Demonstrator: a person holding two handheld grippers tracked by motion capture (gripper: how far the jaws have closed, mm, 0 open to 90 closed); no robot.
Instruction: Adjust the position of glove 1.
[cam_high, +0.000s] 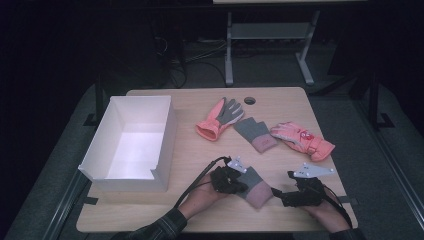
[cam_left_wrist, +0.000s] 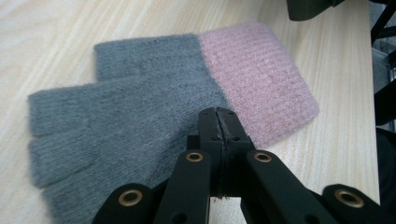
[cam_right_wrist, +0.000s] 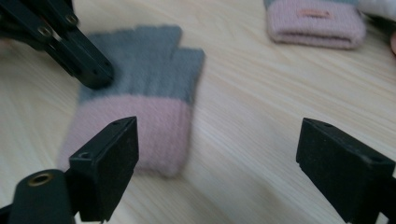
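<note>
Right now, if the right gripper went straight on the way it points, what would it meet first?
Probably the pink cuff of the near grey fingerless glove. The right gripper has open fingers, and that glove lies just ahead toward its left finger; straight down the middle is bare table, so depth leaves some doubt.

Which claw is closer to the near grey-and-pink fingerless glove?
Left. The left claw is shut, its tips on the near fingerless glove at its grey part. The right claw is open, just beside the pink cuff, apart from it.
</note>
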